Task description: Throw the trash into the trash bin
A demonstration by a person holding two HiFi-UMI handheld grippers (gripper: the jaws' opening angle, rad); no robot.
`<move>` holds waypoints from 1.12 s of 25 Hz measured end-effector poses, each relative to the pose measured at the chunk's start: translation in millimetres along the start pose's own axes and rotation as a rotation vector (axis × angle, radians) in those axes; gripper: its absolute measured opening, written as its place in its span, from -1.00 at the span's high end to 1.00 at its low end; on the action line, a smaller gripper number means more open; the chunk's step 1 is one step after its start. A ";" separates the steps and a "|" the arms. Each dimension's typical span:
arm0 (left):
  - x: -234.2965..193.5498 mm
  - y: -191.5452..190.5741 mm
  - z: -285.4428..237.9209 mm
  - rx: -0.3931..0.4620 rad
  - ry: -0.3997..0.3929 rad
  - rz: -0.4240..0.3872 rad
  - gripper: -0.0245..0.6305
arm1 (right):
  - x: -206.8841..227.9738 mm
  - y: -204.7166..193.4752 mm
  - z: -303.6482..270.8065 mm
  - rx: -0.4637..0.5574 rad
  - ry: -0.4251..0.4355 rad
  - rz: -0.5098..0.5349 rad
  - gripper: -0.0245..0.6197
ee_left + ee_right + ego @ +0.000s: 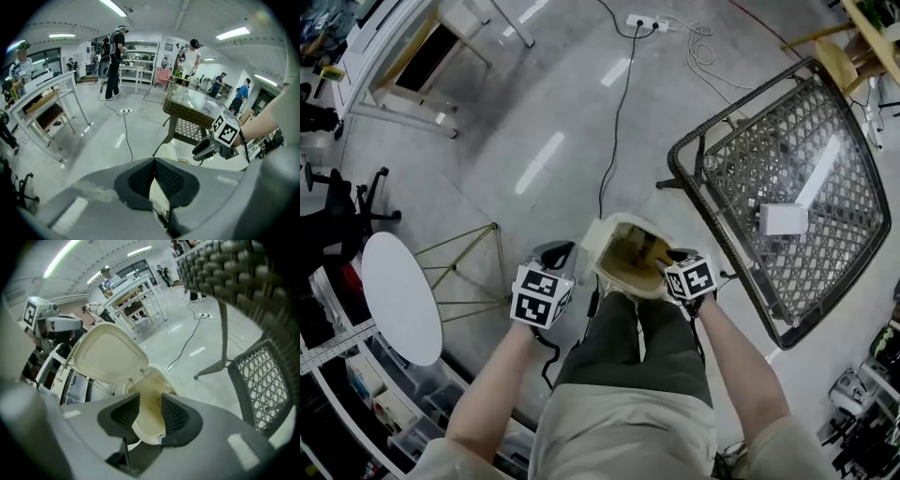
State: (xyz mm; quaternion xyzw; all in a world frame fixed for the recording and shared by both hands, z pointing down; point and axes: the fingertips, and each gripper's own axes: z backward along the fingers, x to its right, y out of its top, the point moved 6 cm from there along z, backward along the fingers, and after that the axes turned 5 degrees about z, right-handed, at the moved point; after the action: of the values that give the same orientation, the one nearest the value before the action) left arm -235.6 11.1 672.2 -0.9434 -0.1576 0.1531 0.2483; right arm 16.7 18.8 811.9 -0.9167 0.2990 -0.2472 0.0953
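The cream trash bin (619, 281) stands on the floor right in front of the person's legs, its lid (110, 357) swung up. The inside looks brownish; what lies in it I cannot make out. My right gripper (673, 257) hangs over the bin's right rim, and in the right gripper view its jaws (150, 411) stand apart with only the bin's inside (149, 404) showing between them. My left gripper (555, 251) is just left of the bin. Its pads (140, 180) meet at the tips with nothing caught in them.
A wicker table (694, 178) with a glass top stands at the right, and a small white box (785, 218) lies on it. A round white side table (398, 295) on thin gold legs is at the left. A black cable (617, 122) runs across the floor. Other people stand far back.
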 end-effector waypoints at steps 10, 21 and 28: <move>35.2 81.2 53.3 0.079 -0.049 -0.100 0.92 | -34.0 70.7 139.1 0.252 -0.046 -0.012 0.57; 104.6 185.4 119.9 0.258 -0.087 -0.409 0.92 | -69.7 100.6 319.0 0.610 -0.177 -0.051 0.60; 143.3 235.9 167.5 0.405 -0.114 -0.462 0.92 | -84.8 99.5 422.2 0.858 -0.282 -0.113 0.44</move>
State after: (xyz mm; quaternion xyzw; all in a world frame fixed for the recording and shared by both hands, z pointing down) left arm -115.5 -60.1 381.1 -0.8040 -0.3479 0.1736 0.4500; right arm 123.0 0.7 383.3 -0.8339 0.1033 -0.2263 0.4926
